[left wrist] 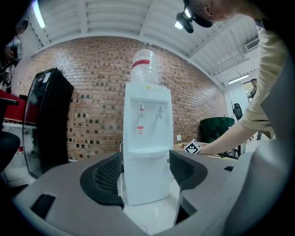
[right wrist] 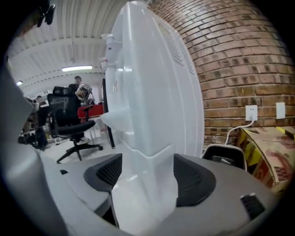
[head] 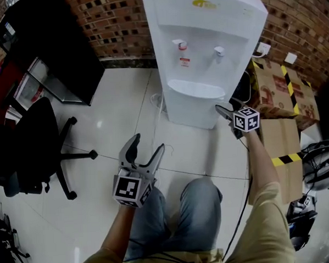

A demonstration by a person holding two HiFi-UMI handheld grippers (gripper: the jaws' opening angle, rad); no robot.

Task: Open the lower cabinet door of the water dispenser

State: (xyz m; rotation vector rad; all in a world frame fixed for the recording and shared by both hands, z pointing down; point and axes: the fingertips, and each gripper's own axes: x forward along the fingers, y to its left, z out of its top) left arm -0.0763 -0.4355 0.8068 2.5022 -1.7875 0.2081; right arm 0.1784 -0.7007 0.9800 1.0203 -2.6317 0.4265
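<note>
The right hand-held gripper (right wrist: pixel 143 174) has its jaws well apart and grips nothing. They frame the front right corner of the water dispenser (head: pixel 203 38), close to it but, as far as the right gripper view shows, not touching. In the head view this hand-held gripper (head: pixel 225 113) sits low beside the dispenser's right side, below the drip tray (head: pixel 197 89).

The lower cabinet door (right wrist: pixel 146 193) is the panel under the seam, shut and flush with the body. No handle or recess shows, and I cannot tell which edge is hinged.

The step in hand looks like the approach. To do it well, one pad should probably slip behind the door's free vertical edge and the jaws close on that lip. The pull should then follow an arc rather than go straight back, so the dispenser does not slide on the tiled floor (head: pixel 124 103).

The left hand-held gripper (head: pixel 149 145), also wide and empty, hangs over the floor facing the dispenser's front, free to steady the body.
</note>
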